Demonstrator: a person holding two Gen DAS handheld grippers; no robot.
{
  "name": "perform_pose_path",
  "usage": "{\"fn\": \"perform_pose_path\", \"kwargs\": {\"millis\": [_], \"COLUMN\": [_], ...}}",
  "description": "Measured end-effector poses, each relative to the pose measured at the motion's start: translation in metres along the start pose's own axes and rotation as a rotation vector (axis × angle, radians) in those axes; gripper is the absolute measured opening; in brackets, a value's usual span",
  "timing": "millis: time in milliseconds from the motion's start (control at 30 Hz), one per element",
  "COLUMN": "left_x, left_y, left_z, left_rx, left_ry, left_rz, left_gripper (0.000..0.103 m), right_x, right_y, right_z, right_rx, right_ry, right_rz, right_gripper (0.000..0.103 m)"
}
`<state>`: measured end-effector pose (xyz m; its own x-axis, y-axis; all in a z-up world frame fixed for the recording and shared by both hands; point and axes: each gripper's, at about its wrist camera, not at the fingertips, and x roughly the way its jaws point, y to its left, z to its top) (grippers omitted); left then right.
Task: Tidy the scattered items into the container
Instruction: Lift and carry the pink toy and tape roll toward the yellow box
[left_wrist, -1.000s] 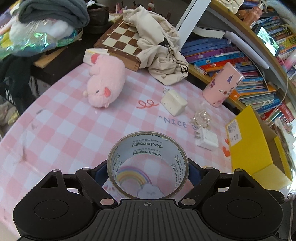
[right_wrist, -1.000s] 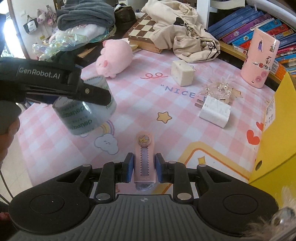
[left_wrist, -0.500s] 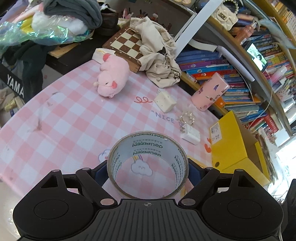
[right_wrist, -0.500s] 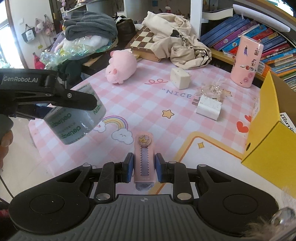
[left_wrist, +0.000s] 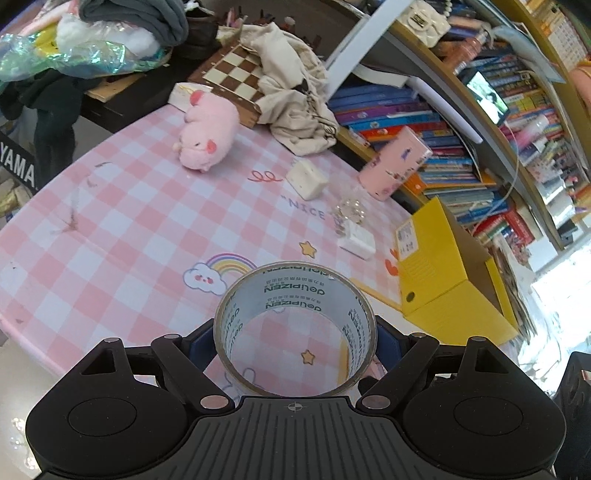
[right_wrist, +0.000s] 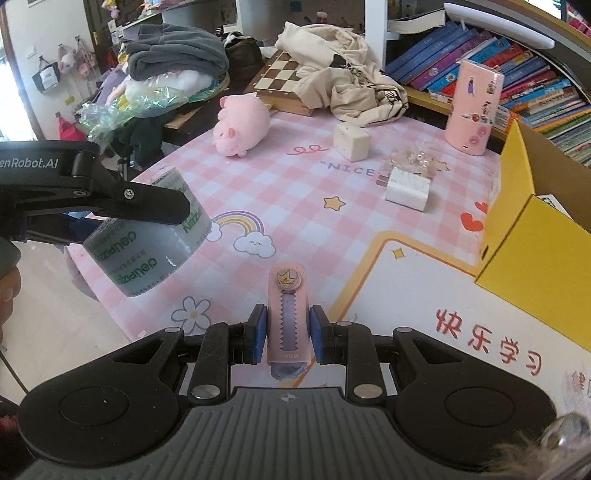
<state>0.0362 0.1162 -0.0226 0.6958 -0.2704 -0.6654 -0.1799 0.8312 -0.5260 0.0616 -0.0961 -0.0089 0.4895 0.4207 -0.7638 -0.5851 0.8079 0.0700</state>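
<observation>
Evidently two items are carried at once, one in each hand, so that a single trip to the container serves for both. The tape roll (left_wrist: 295, 326) is pinched across its outer wall by the left gripper (left_wrist: 295, 343), whose jaws are spread wide only because the roll is wide; it is held clear above the near edge of the pink checked mat (left_wrist: 122, 221). The pink utility knife (right_wrist: 287, 314) is clamped at its handle end by the right gripper (right_wrist: 287, 334), jaws pressed narrowly on its flat sides, with its crowned tip pointing forward over the mat.

The yellow box (right_wrist: 532, 236), judged to be the container, stands open-topped at the right edge of the mat, well apart from both grippers. A brown cardboard inner wall and a scrap of printed label are seen inside; what else it holds cannot be told.

Left scattered on the mat are a pink plush pig (right_wrist: 242, 125), a cream cube (right_wrist: 351, 141), a white charger (right_wrist: 408, 188) touching a clear bead trinket (right_wrist: 415, 158), and a pink patterned case (right_wrist: 472, 110).
</observation>
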Motion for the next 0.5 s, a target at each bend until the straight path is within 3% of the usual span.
{"fn": "perform_pose_path", "kwargs": {"millis": [500], "left_x": [0.010], "left_y": [-0.028], "left_z": [-0.010], "left_rx": [0.063], "left_ry": [0.047], "left_rz": [-0.060], "left_gripper": [0.086], "right_x": [-0.027], "right_y": [-0.018], "right_z": [-0.024], "right_rx": [0.075], "right_ry": [-0.013], "right_rz": [-0.082], "right_gripper": [0.023]}}
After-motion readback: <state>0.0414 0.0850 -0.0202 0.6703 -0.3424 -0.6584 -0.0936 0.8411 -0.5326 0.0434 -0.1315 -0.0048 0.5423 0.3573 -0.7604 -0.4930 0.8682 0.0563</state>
